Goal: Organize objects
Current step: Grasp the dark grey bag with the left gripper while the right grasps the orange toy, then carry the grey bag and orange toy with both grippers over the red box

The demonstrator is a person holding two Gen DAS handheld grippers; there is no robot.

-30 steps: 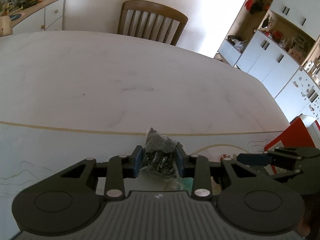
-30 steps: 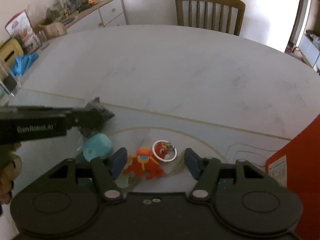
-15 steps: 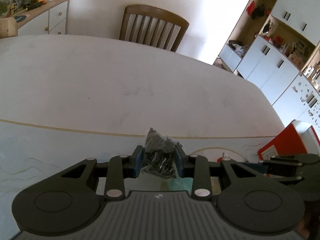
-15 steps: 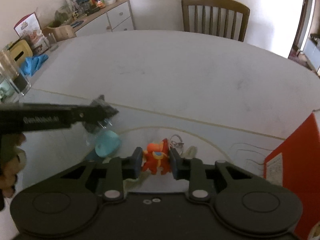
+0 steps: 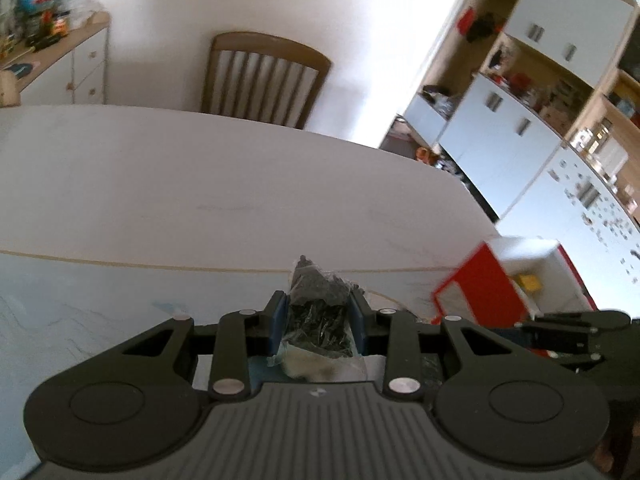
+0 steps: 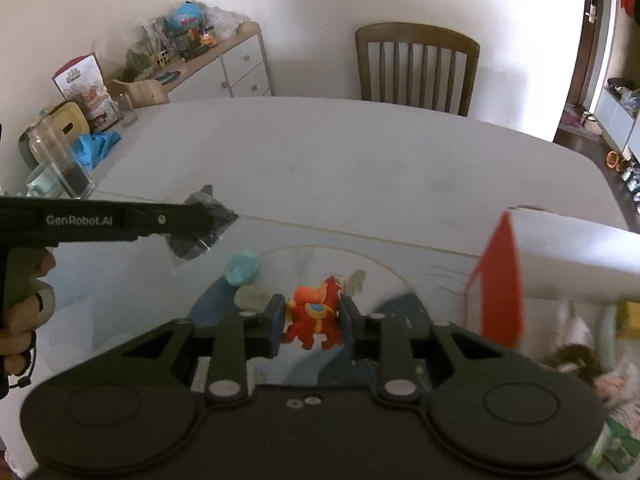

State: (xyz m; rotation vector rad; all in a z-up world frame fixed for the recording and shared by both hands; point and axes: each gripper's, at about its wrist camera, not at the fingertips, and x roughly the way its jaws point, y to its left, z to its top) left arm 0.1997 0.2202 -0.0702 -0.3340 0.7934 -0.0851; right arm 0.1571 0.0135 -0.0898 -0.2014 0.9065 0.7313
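We are holding a bag of black bits (image 5: 318, 312) in the left gripper (image 5: 318, 318) and an orange toy (image 6: 314, 316) in the right gripper (image 6: 313, 322), clamped; the red box (image 6: 500, 280) is lying at two o'clock, nearer the right one.

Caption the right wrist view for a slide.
Right gripper clamps an orange toy beside a red box.
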